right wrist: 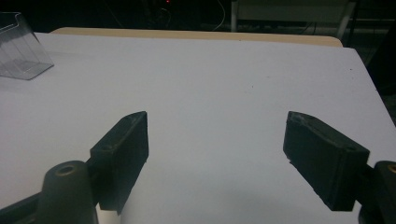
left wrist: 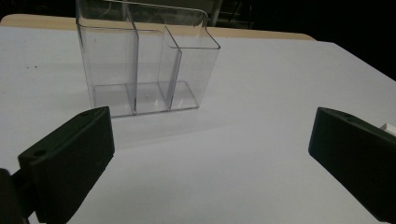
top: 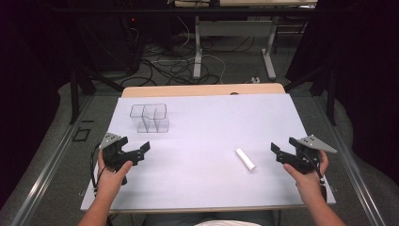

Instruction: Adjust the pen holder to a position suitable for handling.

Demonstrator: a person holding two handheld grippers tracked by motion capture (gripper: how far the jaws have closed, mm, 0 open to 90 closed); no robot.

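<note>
A clear plastic organizer with several compartments stands upright and empty at the back left of the white table cover. A short white cylinder lies on the cover right of centre. My left gripper is held at the front left, open, with nothing between its jaws. In the left gripper view it points at the organizer, a short way in front of it. My right gripper is at the front right, open and empty, just right of the cylinder. The right gripper view looks across bare cover, with the organizer far left.
The cover lies on a wooden table whose far edge shows behind it. Beyond are desk legs and loose cables on the floor. Dark frame posts stand at both sides.
</note>
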